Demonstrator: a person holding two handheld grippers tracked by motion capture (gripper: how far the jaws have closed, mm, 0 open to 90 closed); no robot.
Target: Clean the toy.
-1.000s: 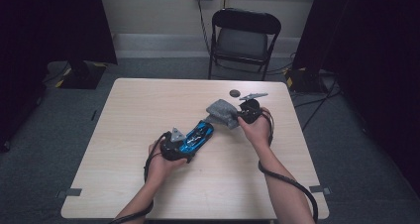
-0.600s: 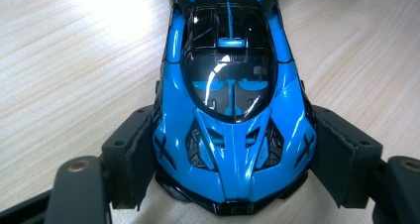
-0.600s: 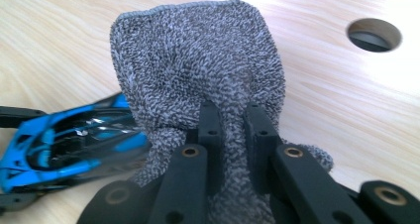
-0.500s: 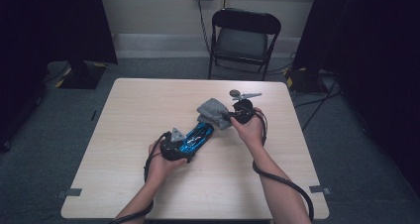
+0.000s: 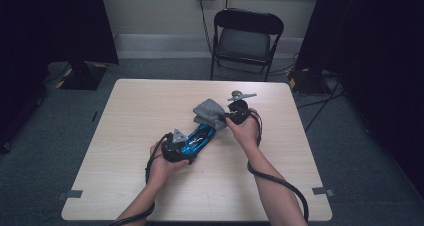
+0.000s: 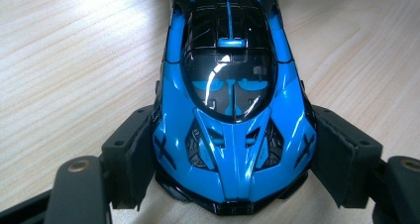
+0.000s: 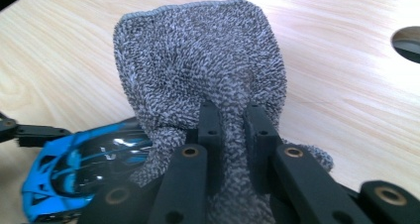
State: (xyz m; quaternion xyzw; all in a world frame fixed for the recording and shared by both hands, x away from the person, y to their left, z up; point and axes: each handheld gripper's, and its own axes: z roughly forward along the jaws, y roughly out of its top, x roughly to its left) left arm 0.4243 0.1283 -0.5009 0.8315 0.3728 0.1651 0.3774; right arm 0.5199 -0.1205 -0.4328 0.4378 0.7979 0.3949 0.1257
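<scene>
Left hand-held gripper (image 5: 196, 137): jaws set wide, clamped on both flanks of blue toy car (image 6: 232, 110), nose toward the camera riding on it; car resting on table (image 5: 150, 106), stretching away from jaws toward the cloth.

Blue toy car: between the two hand-held grippers, far end just under the cloth's edge.

Grey cloth (image 7: 203, 70): bunched, pinched in right hand-held gripper (image 7: 232, 117), hanging ahead of its tips, draped over the car's end.

Right hand-held gripper: jaws narrow, closed tight on a fold of cloth.

Folding chair (image 5: 246, 36): beyond table, well apart.
</scene>
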